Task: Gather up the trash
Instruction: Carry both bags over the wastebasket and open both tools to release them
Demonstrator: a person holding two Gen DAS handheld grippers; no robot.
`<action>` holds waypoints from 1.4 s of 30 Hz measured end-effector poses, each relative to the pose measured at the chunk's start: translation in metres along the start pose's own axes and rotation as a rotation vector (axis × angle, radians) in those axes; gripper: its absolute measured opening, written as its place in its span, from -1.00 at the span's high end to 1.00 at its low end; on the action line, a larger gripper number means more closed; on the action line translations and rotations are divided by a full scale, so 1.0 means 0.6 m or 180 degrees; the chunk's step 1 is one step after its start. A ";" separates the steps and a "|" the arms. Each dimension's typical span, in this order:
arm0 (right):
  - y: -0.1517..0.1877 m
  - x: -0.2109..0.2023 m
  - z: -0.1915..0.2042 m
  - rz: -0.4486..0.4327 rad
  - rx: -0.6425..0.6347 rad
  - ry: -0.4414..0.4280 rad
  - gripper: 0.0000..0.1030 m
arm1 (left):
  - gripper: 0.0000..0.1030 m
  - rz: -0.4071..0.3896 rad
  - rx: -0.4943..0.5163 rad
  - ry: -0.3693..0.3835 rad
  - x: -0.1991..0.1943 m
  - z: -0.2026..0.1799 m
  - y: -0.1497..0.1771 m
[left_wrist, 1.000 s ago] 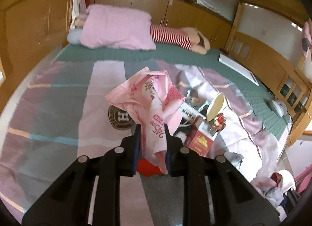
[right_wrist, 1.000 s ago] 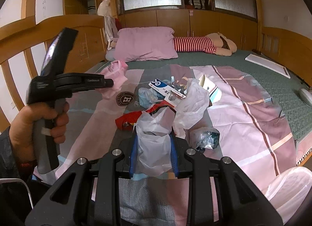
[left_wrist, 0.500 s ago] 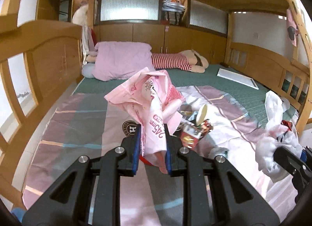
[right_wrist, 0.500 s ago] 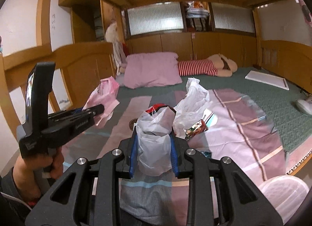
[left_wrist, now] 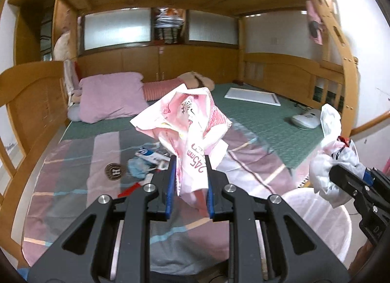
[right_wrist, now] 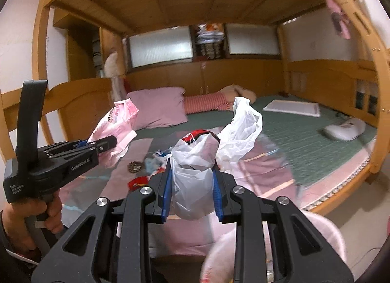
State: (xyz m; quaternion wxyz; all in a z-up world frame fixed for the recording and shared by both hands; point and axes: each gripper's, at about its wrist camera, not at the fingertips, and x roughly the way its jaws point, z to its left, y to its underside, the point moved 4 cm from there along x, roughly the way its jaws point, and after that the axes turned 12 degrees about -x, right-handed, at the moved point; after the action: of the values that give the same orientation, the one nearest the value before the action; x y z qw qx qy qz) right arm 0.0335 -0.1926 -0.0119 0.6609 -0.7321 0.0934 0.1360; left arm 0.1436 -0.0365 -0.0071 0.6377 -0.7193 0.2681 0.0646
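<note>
- We take the white waste bin as our landmark; it stands past the foot edge of the bed, lined with a thin bag.
- Our left gripper is clamped on a crumpled pink wrapper, held in the air on the bed side of the bin, clear of the quilt.
- Our right gripper is closed around a white plastic bag with red and black packaging poking out of its top; from the left wrist view it hangs just above the bin's far rim.
- The two loads are apart, with open air between them.
- Beyond the bin, on the quilt, loose litter lies in a small heap beside a round dark badge.
- A wooden rail bounds the bed's right side, near the bin.
</note>
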 end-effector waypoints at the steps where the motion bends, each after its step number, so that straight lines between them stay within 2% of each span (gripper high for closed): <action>1: 0.004 -0.007 -0.005 0.0006 -0.0003 0.0037 0.44 | 0.59 0.0000 0.0024 0.0034 -0.005 -0.015 0.003; 6: 0.048 -0.019 -0.024 0.0205 0.0028 0.0146 0.44 | 0.59 0.0087 0.0161 0.0214 -0.018 -0.077 0.028; 10: 0.101 -0.021 -0.050 0.0498 0.0131 0.0239 0.44 | 0.59 0.0311 0.0345 0.0416 -0.008 -0.132 0.066; 16: 0.155 -0.027 -0.089 0.0780 0.0230 0.0527 0.44 | 0.59 0.0571 0.0473 0.0585 0.012 -0.169 0.102; 23: 0.187 -0.021 -0.119 0.1002 0.0218 0.0764 0.44 | 0.60 0.0700 0.0519 0.0619 0.024 -0.184 0.122; 29: 0.179 -0.032 -0.137 0.0961 0.0105 0.0909 0.44 | 0.60 0.0826 0.0497 0.0646 0.040 -0.187 0.139; 35: 0.172 -0.037 -0.136 0.0905 0.0004 0.0988 0.44 | 0.60 0.0773 0.0561 0.0605 0.035 -0.192 0.140; 42: 0.177 -0.033 -0.139 0.0960 0.0016 0.0946 0.44 | 0.60 0.0766 0.0563 0.0601 0.033 -0.193 0.139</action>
State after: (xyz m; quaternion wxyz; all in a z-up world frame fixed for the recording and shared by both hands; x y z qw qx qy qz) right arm -0.0124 -0.2879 -0.0981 0.6137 -0.7203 0.2987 0.1237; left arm 0.0925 -0.1565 -0.0690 0.6581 -0.6259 0.4156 0.0488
